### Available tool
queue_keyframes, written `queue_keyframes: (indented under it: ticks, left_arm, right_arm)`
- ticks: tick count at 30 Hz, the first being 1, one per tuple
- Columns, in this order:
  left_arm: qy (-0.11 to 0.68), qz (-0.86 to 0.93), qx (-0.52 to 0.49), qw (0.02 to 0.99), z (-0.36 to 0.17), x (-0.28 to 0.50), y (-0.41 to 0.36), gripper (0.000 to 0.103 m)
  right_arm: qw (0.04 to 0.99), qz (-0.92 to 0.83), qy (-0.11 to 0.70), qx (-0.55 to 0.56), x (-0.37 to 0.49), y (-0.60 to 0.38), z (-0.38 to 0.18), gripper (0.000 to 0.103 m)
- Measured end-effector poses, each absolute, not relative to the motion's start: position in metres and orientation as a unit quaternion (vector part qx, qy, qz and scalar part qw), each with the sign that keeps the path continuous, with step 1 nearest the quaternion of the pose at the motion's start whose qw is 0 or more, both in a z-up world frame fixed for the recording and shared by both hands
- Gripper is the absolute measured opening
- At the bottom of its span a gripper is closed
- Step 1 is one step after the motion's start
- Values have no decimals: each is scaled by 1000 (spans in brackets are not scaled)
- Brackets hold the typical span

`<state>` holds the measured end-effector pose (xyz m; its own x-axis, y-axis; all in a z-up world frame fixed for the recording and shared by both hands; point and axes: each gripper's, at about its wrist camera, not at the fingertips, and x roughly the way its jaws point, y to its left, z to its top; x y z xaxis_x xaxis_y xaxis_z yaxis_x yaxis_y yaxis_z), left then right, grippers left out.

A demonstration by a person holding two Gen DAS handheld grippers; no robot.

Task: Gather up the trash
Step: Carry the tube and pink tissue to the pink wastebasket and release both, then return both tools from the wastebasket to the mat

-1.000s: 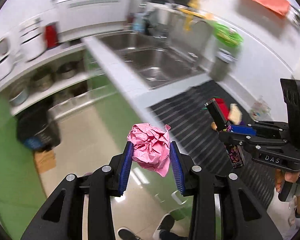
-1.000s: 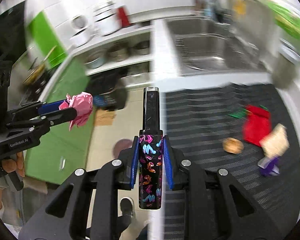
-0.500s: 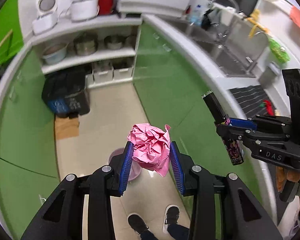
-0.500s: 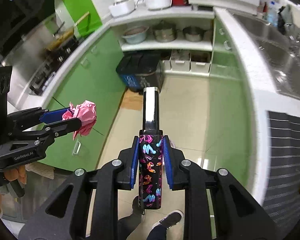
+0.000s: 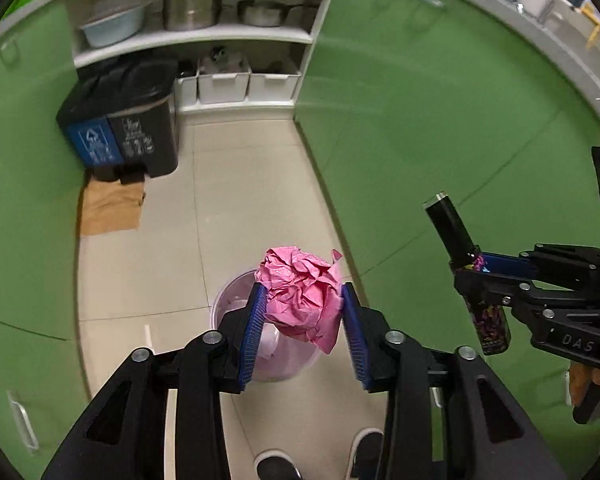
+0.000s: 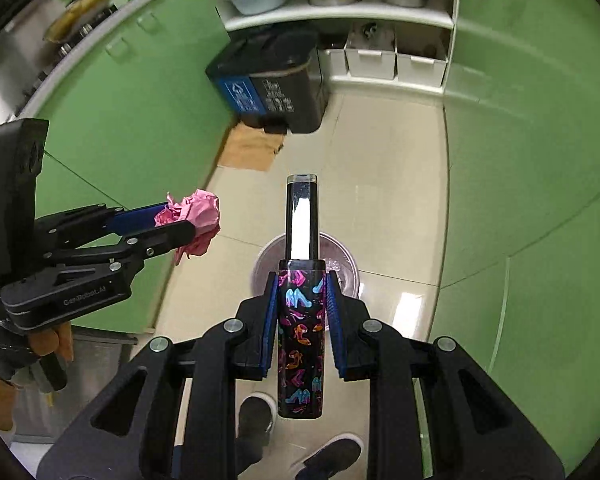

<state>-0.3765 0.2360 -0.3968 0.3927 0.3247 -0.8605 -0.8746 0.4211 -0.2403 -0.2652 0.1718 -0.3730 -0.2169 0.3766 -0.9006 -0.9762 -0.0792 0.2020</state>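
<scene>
Two claws hang over the tiled floor (image 5: 240, 184) between the green cabinet fronts (image 5: 440, 128), and you have open floor ahead of both. At far left in the left wrist view stands a black two-part bin (image 5: 120, 124) with a blue recycling label, its small print unreadable, and a brown mat (image 5: 110, 208) lies at its foot beside the cabinet edge. Your left claw (image 5: 302, 320) has just been opening its jaws; the crumpled pink paper (image 5: 304, 296) sits between the blue pads, and whether they still pinch it you cannot tell. Directly below it is the clear round bucket (image 5: 236, 300), its rim free all round. Your shoes (image 5: 276, 466) show at the lower edge. To the right, your right claw (image 6: 302, 320) is clamped tight on the black tube printed with coloured shoes (image 6: 302, 332), upright over the same bucket; its side reads "DAS", and the left claw's reads "GenRobot.AI".
</scene>
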Motion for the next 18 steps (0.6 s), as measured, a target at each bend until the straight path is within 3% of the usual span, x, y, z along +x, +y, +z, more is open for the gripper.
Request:
queue_keyframes:
  ticks: [1,2,16,18]
  left_arm:
    - [380,405,-360,750,-405,-378,239,65]
    - [375,409,-360,750,-415,-380,241,97]
    - [338,460,-390,722,-430,-435,245,98]
    - [339,467,-389,718,-430,-443,242,98]
  right_arm:
    - [521,648,433,-347,-267,173,-379,23]
    - [520,649,432,-348,-268,175,-385,23]
    - [467,673,431,-378,-308,203,-437,24]
    - [466,678,427,-376,-314,208,-441,64]
